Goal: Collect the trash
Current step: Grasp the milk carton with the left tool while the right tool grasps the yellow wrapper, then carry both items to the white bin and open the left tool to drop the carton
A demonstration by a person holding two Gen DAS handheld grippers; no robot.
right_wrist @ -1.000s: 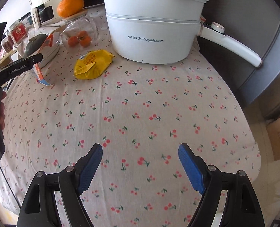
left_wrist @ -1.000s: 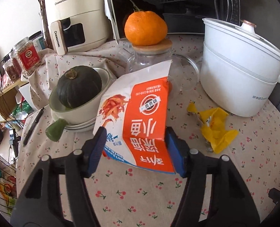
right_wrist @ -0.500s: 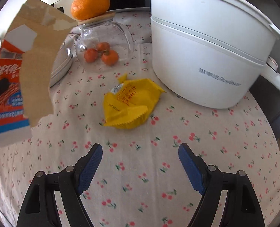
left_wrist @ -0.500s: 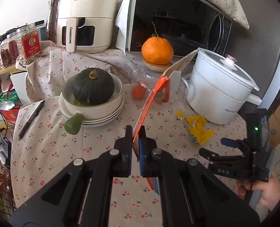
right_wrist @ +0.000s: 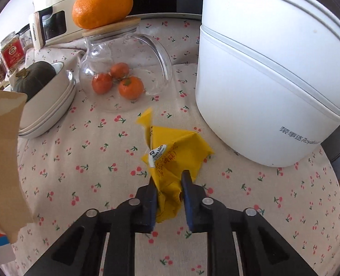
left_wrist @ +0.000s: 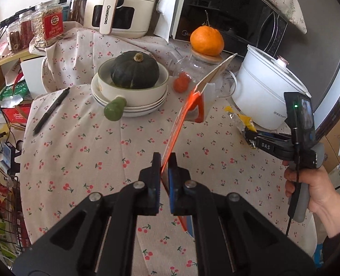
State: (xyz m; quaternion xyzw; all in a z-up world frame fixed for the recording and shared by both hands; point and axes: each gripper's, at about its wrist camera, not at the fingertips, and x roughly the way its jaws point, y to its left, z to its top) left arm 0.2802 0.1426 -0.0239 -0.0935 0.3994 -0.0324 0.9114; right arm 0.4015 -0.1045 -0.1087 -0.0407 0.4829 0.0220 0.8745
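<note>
The right gripper has just closed its jaws on the yellow wrapper — it now lies pinched on the surface. The left gripper holds the flat orange box up, jaws tight. Both pieces look ready to bin.

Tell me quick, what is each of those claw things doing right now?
Left gripper: shut on the orange carton.
Right gripper: jaws just closing, pinching the yellow wrapper.

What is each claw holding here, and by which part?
Left claw pinches the flattened orange carton by its lower edge. Right claw grips the yellow wrapper's near end.
</note>
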